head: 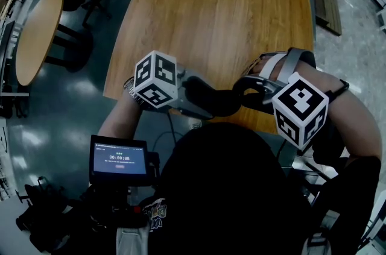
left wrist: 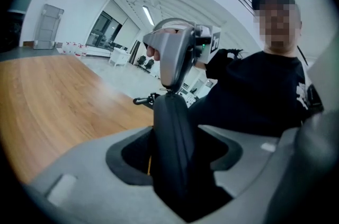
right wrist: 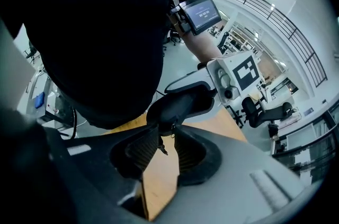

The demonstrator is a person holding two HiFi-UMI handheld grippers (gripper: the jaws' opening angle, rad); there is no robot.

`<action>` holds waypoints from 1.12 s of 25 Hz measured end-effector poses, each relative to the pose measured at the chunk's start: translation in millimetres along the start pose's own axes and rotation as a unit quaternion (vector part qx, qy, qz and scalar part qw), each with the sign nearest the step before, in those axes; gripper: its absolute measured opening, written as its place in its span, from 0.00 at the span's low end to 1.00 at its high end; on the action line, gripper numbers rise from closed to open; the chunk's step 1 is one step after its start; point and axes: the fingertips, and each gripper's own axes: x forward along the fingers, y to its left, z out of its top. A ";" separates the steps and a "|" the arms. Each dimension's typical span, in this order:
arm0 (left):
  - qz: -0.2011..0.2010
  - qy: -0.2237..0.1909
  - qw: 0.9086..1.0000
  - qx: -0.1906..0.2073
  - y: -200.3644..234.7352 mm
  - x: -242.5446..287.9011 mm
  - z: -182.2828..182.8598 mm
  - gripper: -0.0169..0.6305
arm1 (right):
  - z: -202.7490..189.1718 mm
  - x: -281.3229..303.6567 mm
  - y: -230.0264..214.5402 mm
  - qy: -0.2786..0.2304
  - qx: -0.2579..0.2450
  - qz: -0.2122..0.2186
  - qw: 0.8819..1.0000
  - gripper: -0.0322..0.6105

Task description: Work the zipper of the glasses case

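Left gripper (left wrist: 177, 157) is clamped on the black glasses case (head: 212, 100), holding it edge-up over the near edge of the wooden table (head: 211, 6), evidently to present the zipper. Right gripper (right wrist: 164, 137) tips steeply down at the case's end. Its jaws are narrowly apart, and the zipper pull (right wrist: 162, 148) dangles between them, ungripped.
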 end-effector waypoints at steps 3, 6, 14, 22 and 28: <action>-0.008 -0.003 1.000 -0.006 -1.7 1.1 -2.3 0.42 | 1.3 0.2 -0.5 -0.010 0.007 -0.001 1.000 0.19; -0.016 0.001 1.000 -0.005 -5.5 2.1 -3.8 0.42 | 3.7 0.4 0.6 -0.012 0.005 0.006 1.000 0.18; -0.029 0.006 1.000 0.002 -11.7 5.8 -0.1 0.42 | 1.7 3.8 -2.9 0.031 -0.057 0.014 0.998 0.17; -0.058 -0.009 0.998 -0.018 -18.5 5.5 -3.2 0.42 | 7.2 11.4 4.8 0.024 -0.098 0.013 0.995 0.08; -0.082 0.027 0.996 -0.017 -28.1 18.3 -10.9 0.42 | 19.5 17.0 16.4 0.017 -0.127 0.043 0.991 0.14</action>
